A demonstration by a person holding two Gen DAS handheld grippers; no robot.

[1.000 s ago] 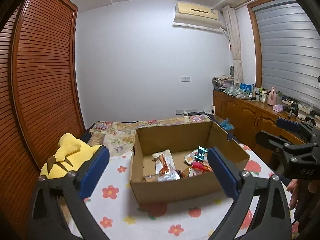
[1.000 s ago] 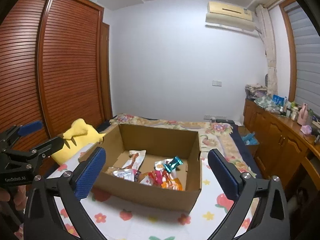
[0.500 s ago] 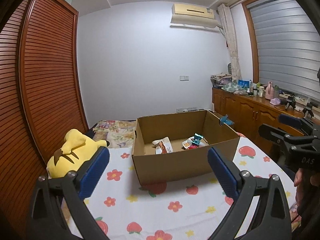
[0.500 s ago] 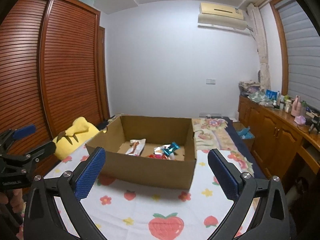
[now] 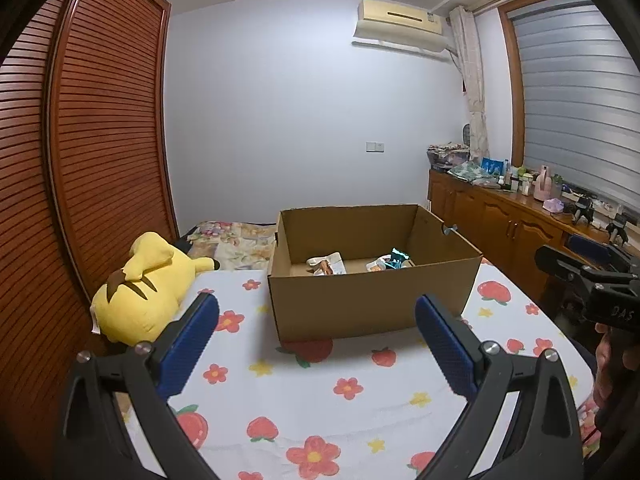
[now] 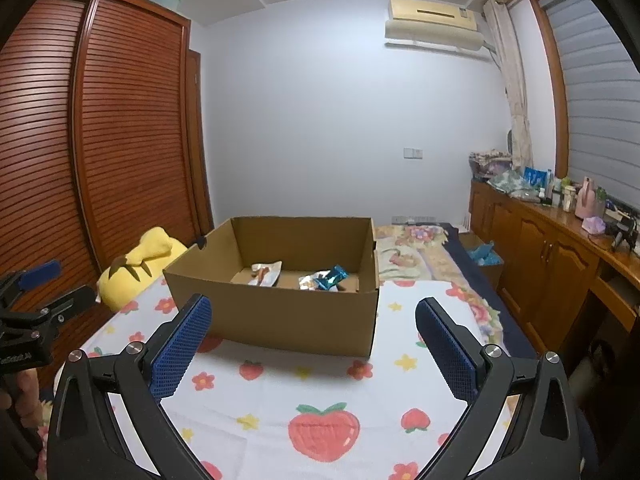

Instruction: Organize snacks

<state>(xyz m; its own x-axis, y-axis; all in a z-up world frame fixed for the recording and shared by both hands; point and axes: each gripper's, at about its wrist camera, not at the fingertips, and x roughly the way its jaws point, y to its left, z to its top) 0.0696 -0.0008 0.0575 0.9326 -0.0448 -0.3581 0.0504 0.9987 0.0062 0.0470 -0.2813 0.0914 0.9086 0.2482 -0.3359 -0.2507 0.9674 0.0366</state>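
On bed sheet (image 5: 320,400), cardboard box (image 5: 372,300) sitting open-topped – snacks (image 6: 324,278) lying inside on its floor, so easy to reach from above. Left gripper (image 5: 316,344) and right gripper (image 6: 314,346) hovering short of box, fingers spread wide, gripping nothing – fitting either start or finish of sorting.

White letters "DAS" on black body of right handheld gripper (image 5: 610,312), seen at right edge of left wrist view. White lettering on black body of left handheld gripper (image 6: 18,356), at left edge of right wrist view, partly cut off and blurred: reads roughly "…Robot.AI". Print on snack packets inside brown cardboard box (image 6: 280,316) too small to read. No legible text on beige wall air conditioner (image 5: 400,24).
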